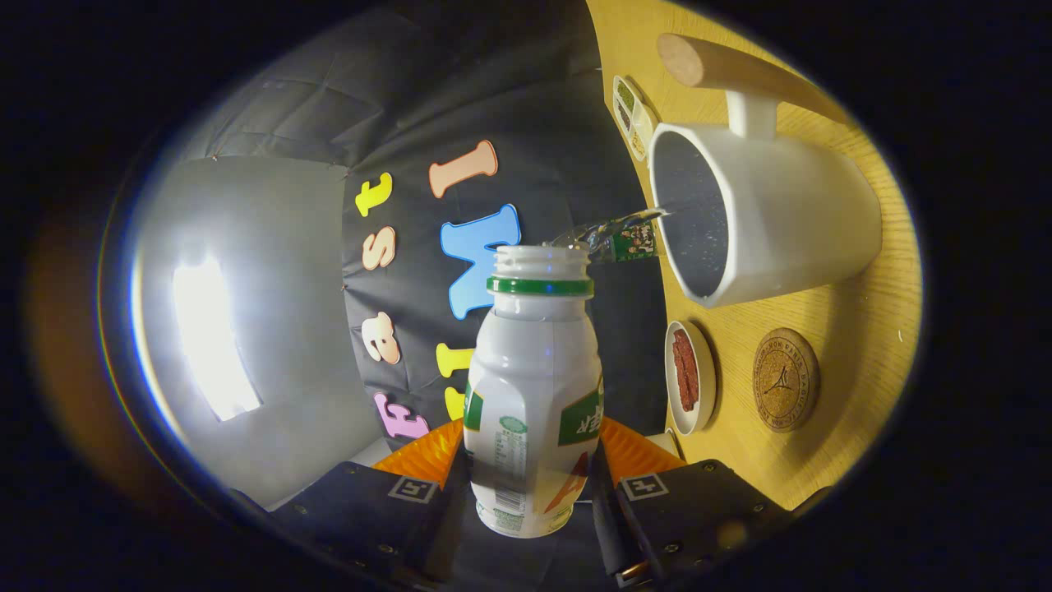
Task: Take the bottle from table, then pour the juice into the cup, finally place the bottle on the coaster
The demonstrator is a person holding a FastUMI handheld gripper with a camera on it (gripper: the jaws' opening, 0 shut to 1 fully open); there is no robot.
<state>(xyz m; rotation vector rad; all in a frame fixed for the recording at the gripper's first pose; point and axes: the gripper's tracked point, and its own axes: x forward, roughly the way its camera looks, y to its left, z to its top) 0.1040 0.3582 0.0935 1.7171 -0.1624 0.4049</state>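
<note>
Gripper view: the white plastic bottle with a green neck ring (534, 386) sits centre frame, clamped between the gripper (532, 485) fingers, tipped towards the white mug (772, 214) upper right; keep the stream inside its rim, cork coaster (786, 380) below

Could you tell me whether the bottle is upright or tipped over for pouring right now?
Tipped. The bottle, gripped between the gripper fingers, lies sideways relative to the table, and liquid streams from its open mouth into the cup.
</note>
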